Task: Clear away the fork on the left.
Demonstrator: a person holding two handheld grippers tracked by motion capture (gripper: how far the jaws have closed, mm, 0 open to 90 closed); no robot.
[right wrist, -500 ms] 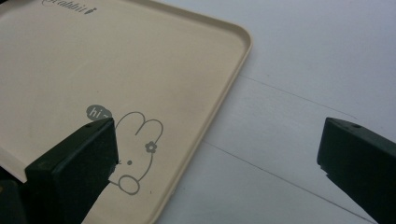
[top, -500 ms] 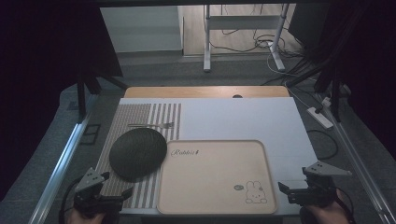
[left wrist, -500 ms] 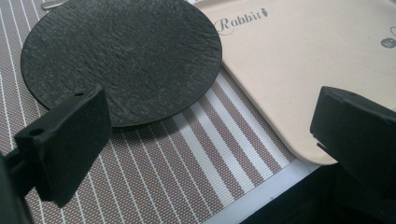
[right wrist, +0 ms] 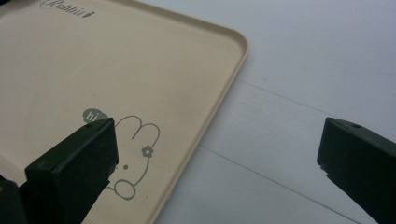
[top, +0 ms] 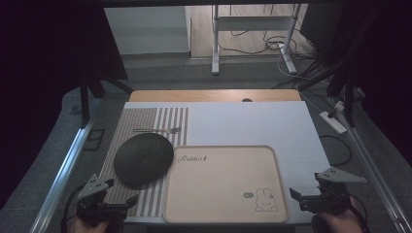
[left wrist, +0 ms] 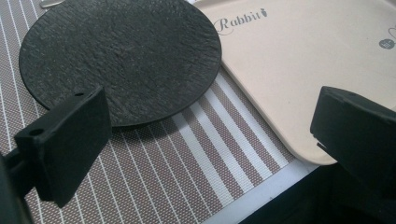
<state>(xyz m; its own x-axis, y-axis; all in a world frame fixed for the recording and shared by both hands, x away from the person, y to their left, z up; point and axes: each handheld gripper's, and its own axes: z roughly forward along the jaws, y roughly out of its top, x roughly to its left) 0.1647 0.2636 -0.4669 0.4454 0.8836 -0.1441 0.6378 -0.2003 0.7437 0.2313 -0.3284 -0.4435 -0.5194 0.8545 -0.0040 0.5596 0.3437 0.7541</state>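
- black plate (top: 143,159) sits on the striped placemat (top: 160,121), its edge just over the beige tray (top: 223,213)
- left hand-held gripper (top: 121,194) hangs near the plate, jaws spread wide, nothing in them
- right hand-held gripper (top: 305,194) by the tray's bunny corner, jaws spread too, holding nothing
- fork (top: 158,130) lies past the plate

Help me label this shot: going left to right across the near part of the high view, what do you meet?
left gripper → black round plate → beige tray → right gripper
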